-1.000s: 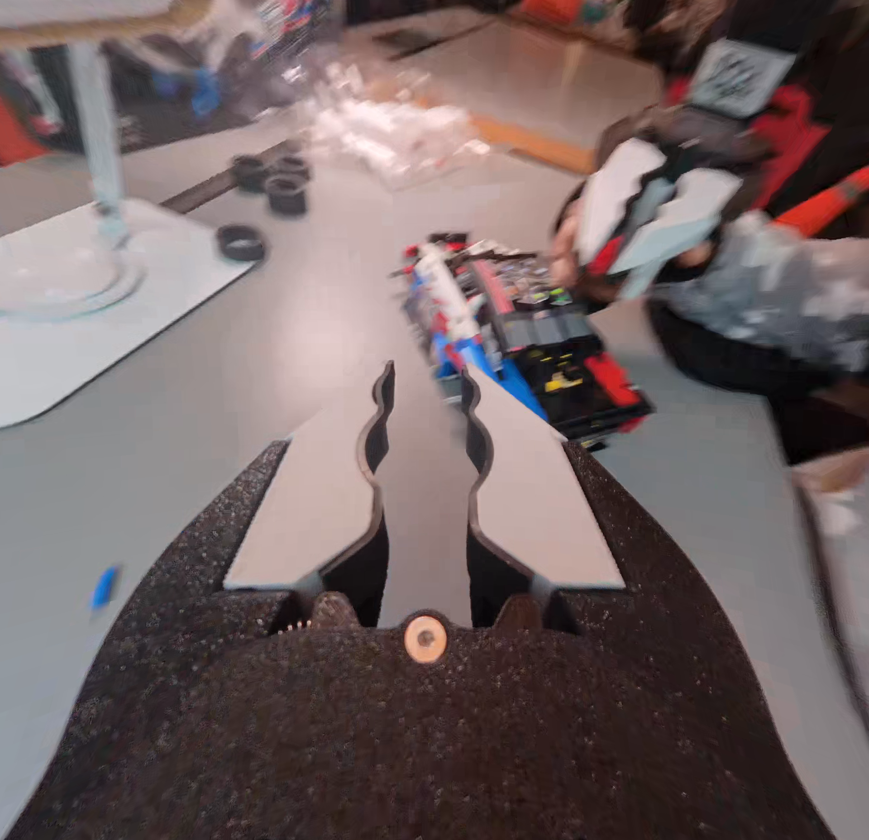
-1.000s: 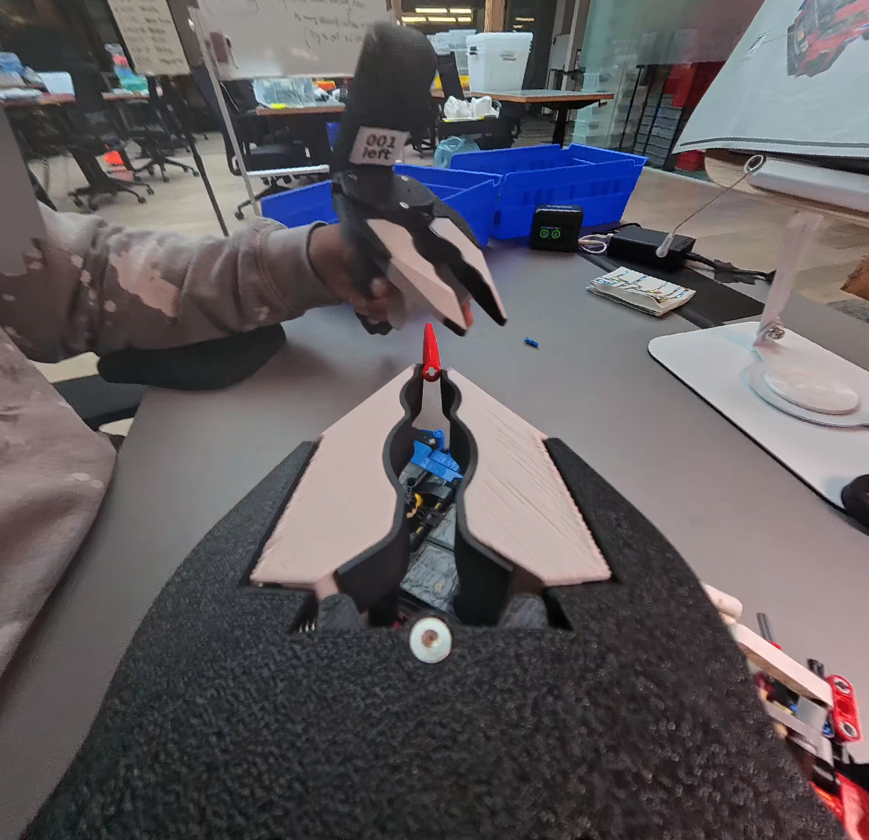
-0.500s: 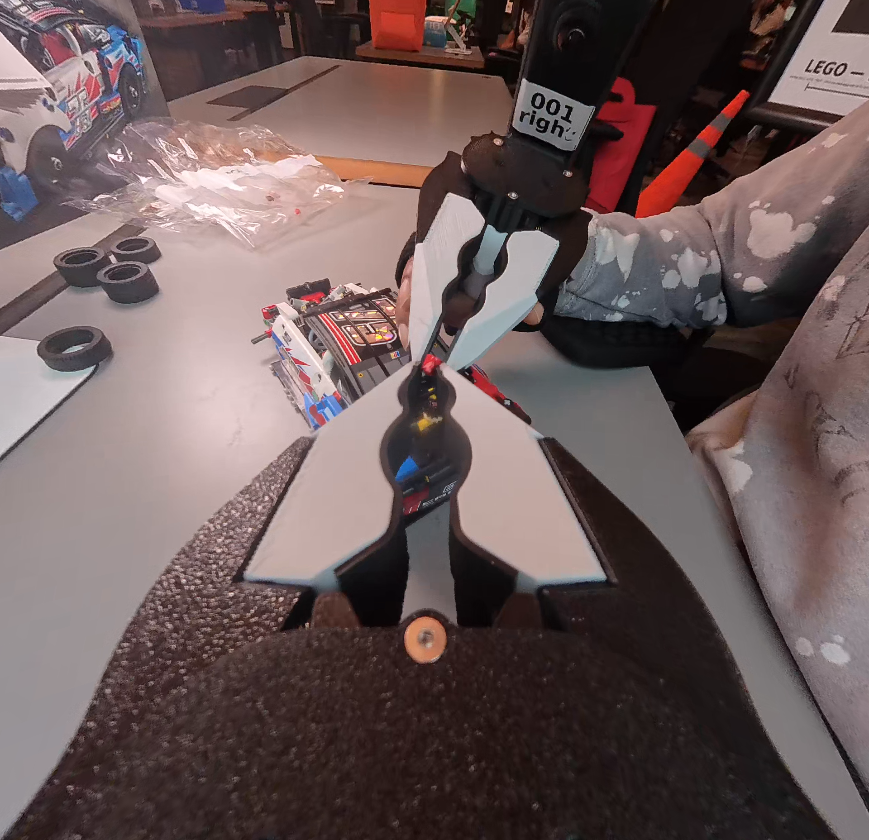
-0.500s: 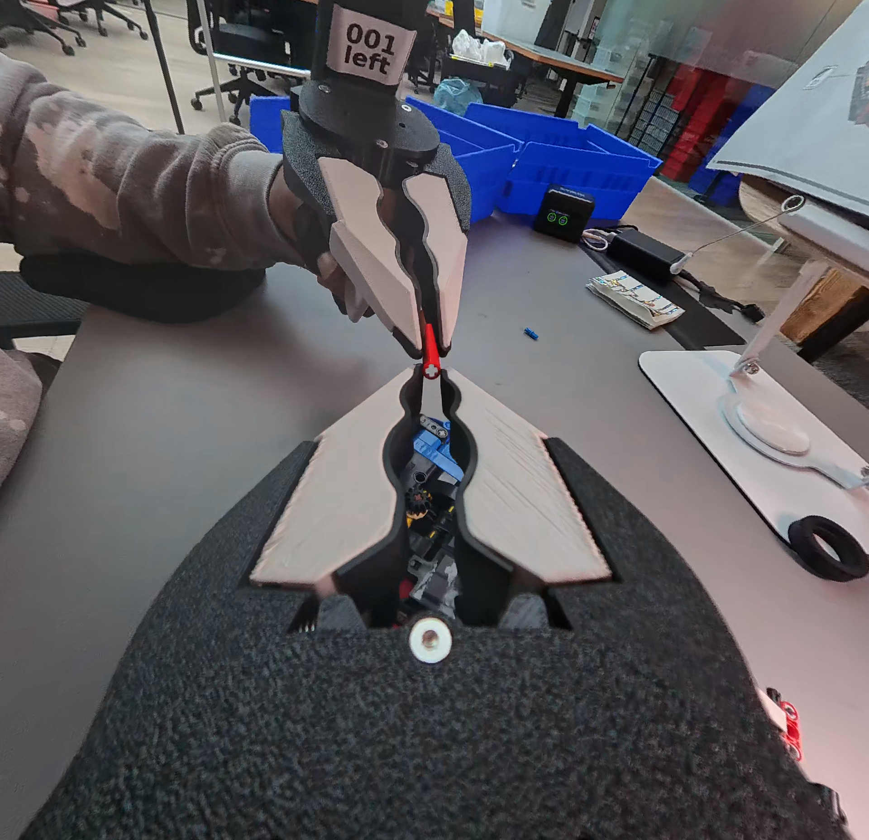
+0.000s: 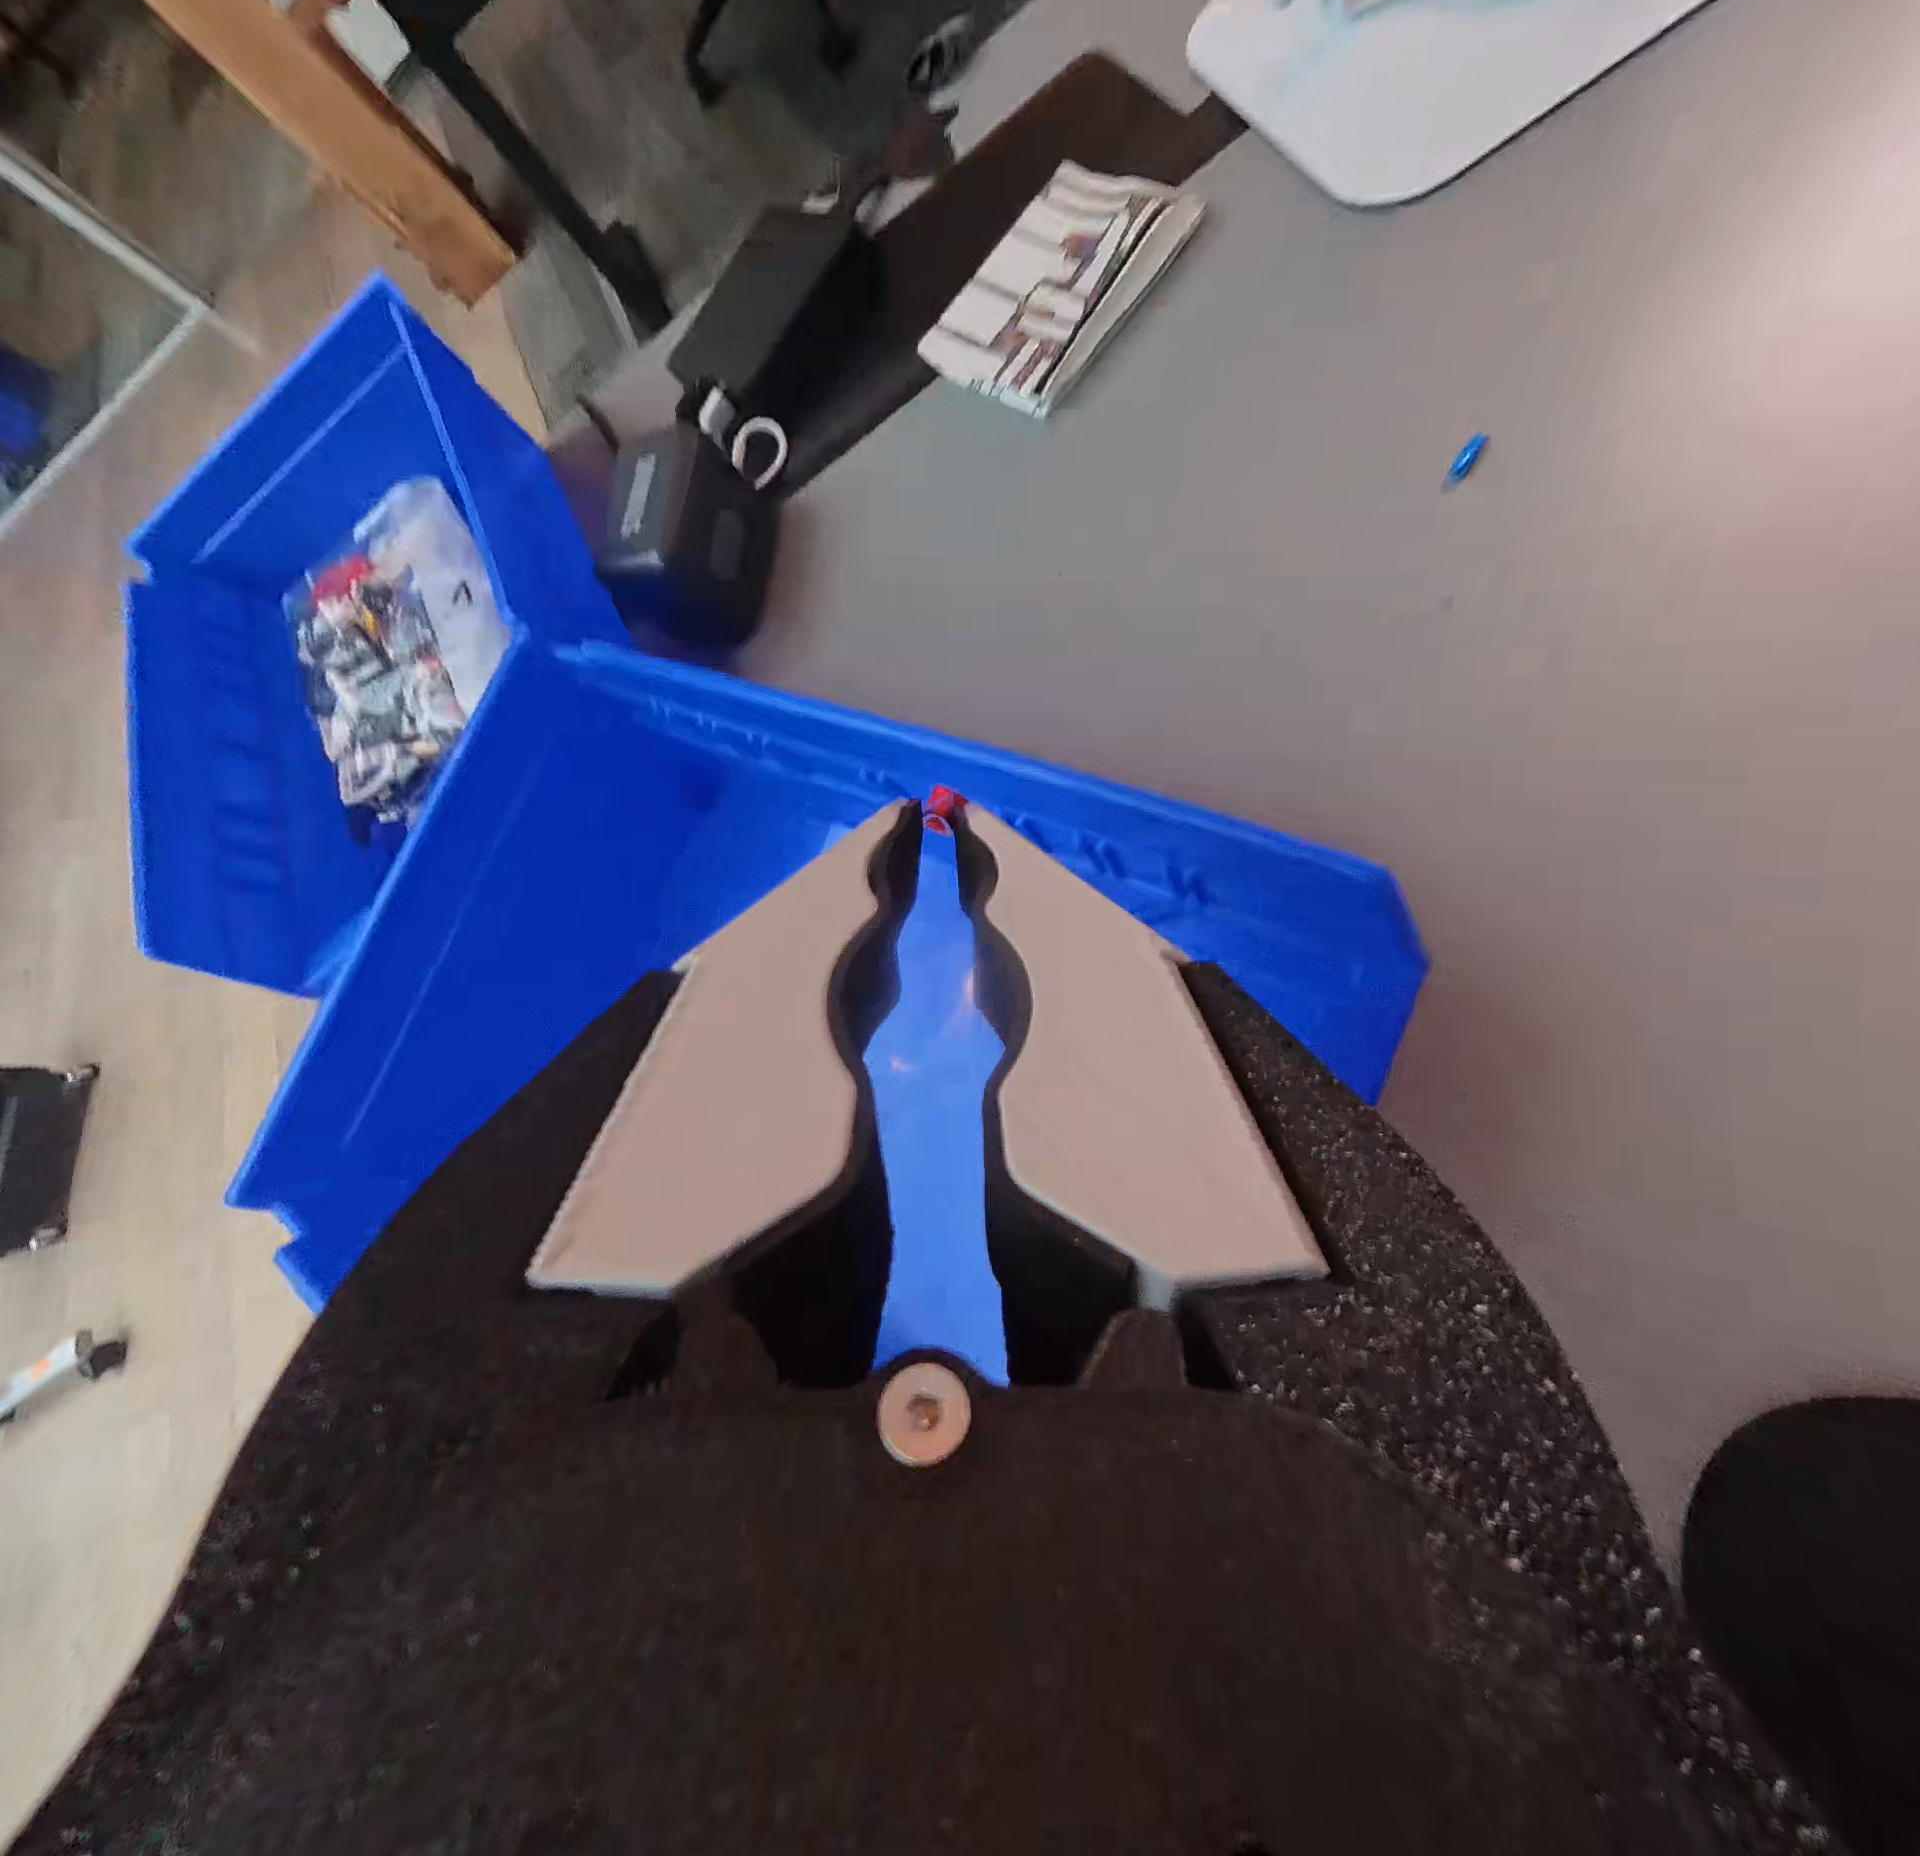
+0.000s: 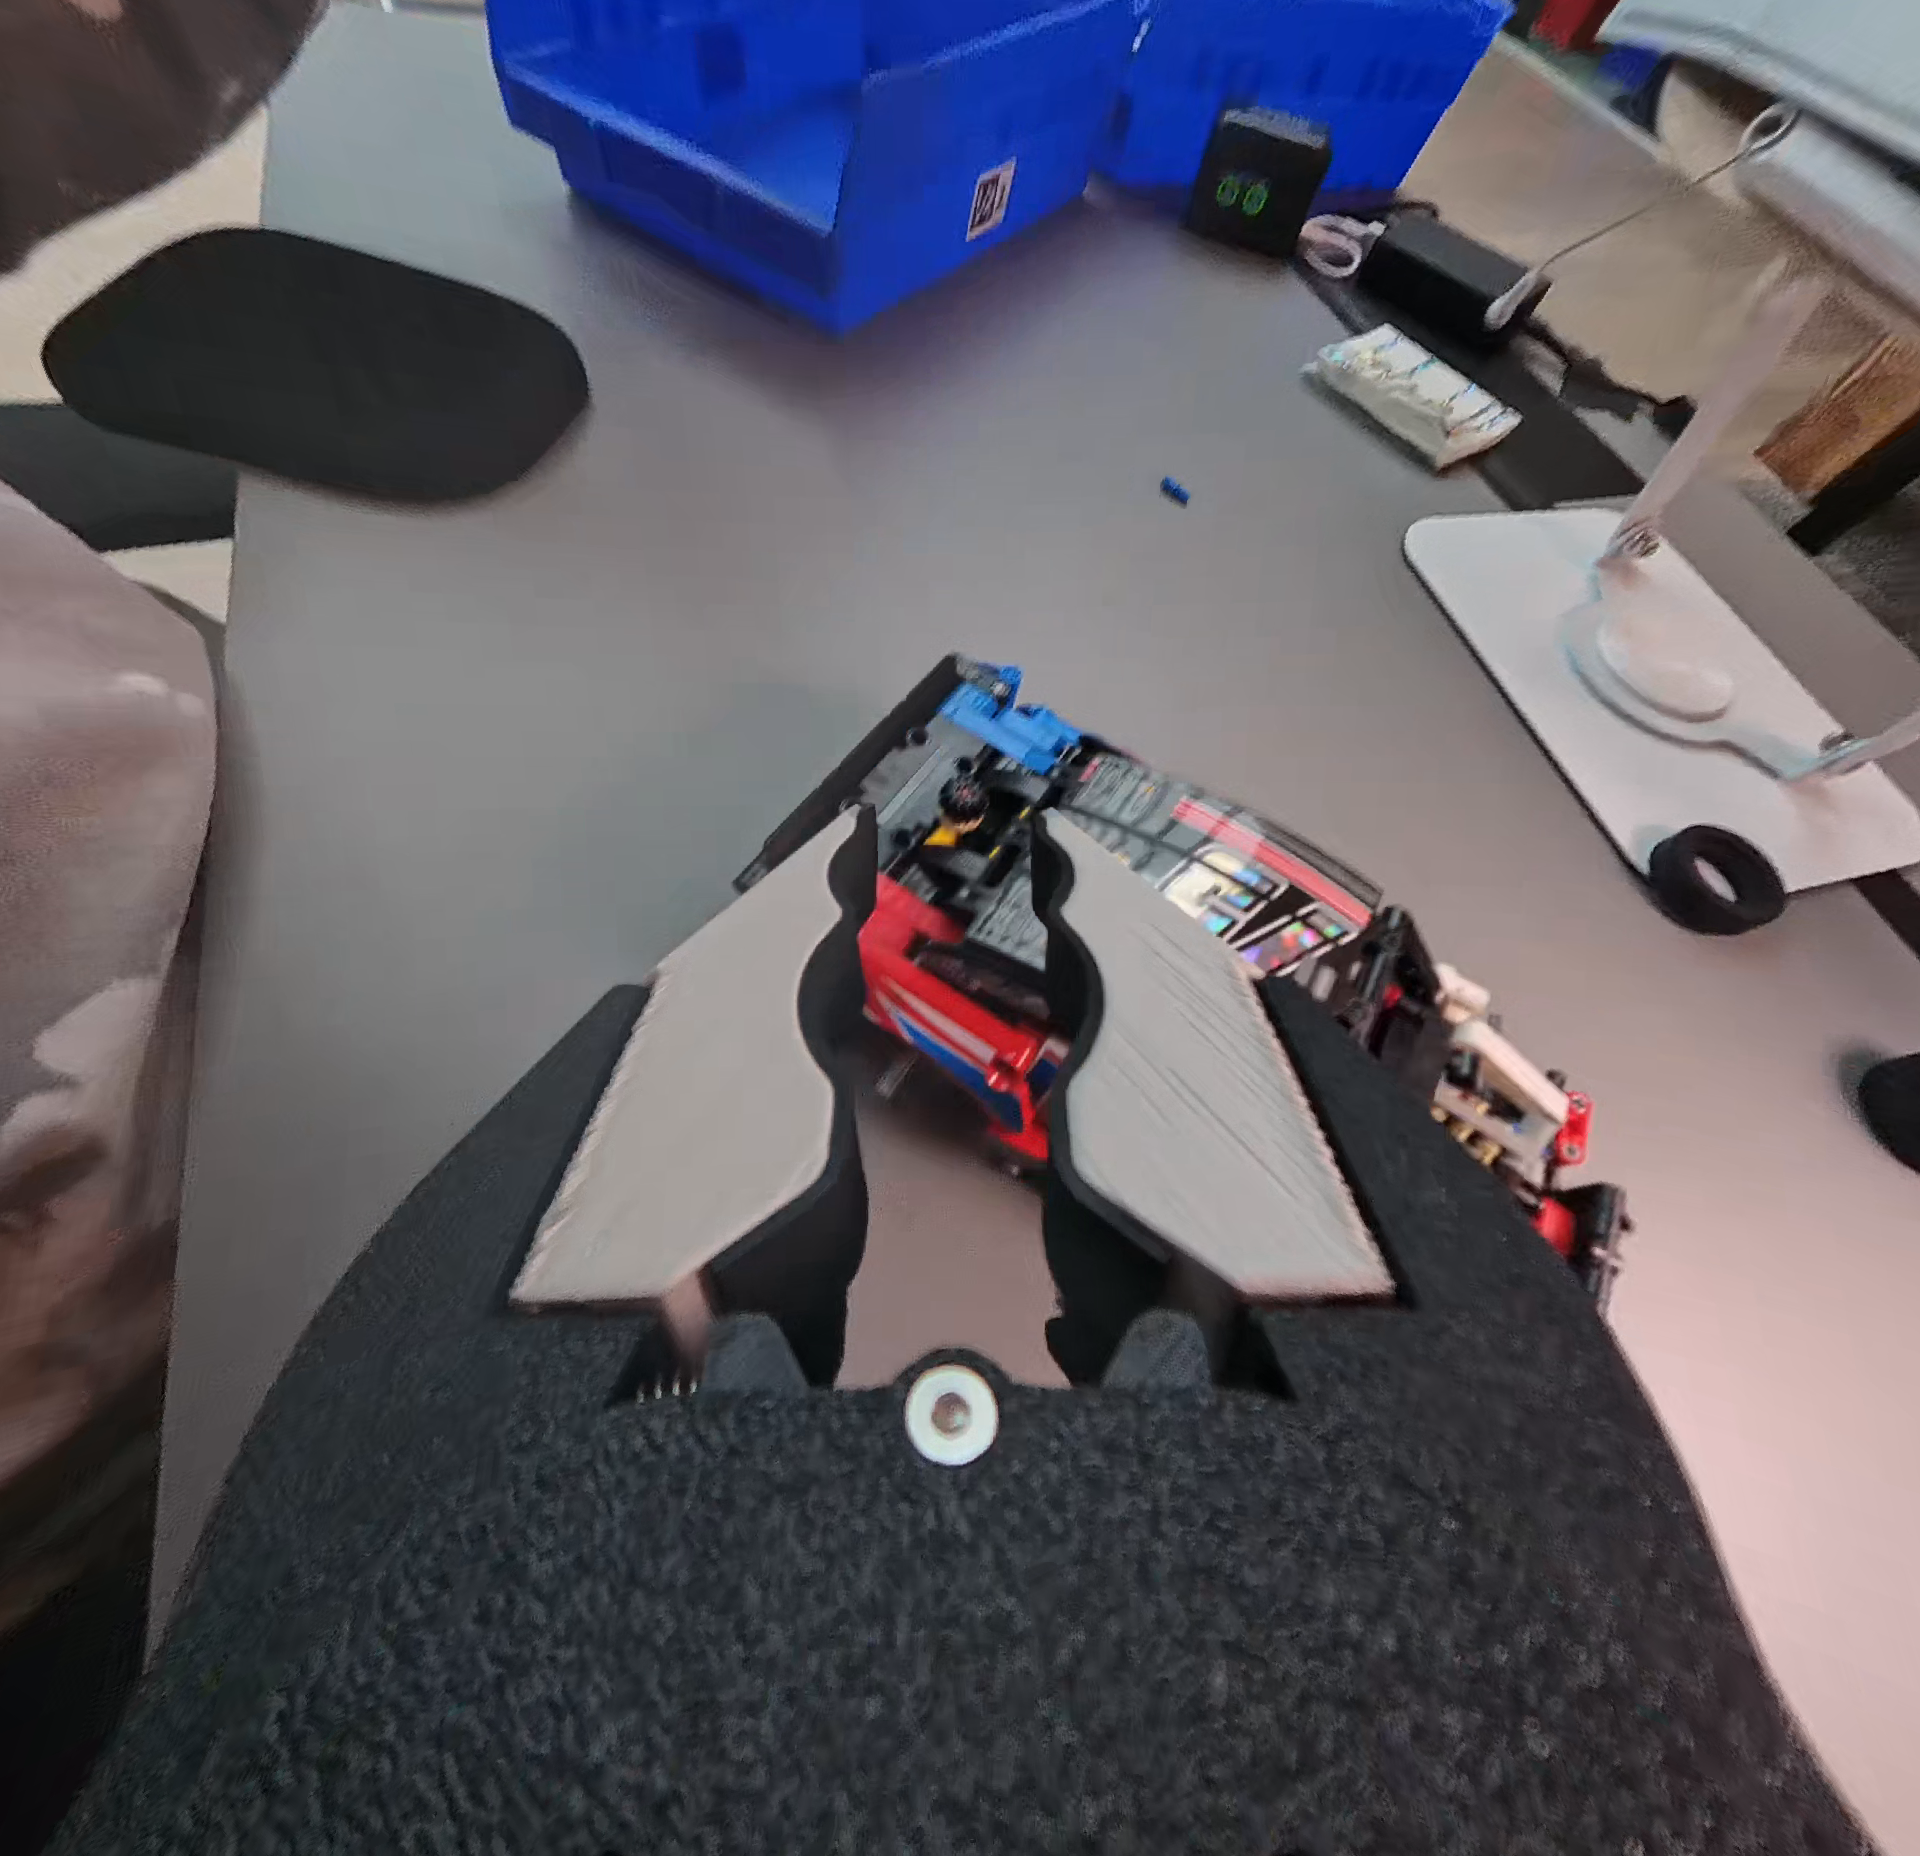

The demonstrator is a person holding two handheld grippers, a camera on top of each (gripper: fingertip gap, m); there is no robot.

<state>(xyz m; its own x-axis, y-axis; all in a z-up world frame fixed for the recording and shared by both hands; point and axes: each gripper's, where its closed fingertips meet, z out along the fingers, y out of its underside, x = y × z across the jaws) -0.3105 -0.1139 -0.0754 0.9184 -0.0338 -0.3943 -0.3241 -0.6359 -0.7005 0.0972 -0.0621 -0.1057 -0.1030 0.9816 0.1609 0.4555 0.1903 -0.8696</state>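
My left gripper (image 5: pixel 935 821) is shut on a small red piece (image 5: pixel 943 800) pinched at its very tips. It hangs over the inside of a large blue bin (image 5: pixel 582 933), near the bin's far wall. My right gripper (image 6: pixel 948 825) is open and empty. It hovers just above a red, black and blue brick-built car (image 6: pixel 1226 871) lying on the grey table (image 6: pixel 623 663), with its tips over the car's blue end. The left gripper does not show in the right wrist view.
A second blue bin (image 5: pixel 208 767) holds a bag of parts (image 5: pixel 384 643). On the table are a black device (image 6: pixel 1257 180), a folded booklet (image 6: pixel 1403 393), a tiny blue piece (image 6: pixel 1174 490), a white stand base (image 6: pixel 1538 643), a black tyre (image 6: pixel 1714 876) and a black pad (image 6: pixel 312 362). Left tips to right tips: about 40 centimetres.
The red piece passed from my right gripper to my left. The left gripper swung away with it over the blue bin. The right gripper opened and dropped over the car.
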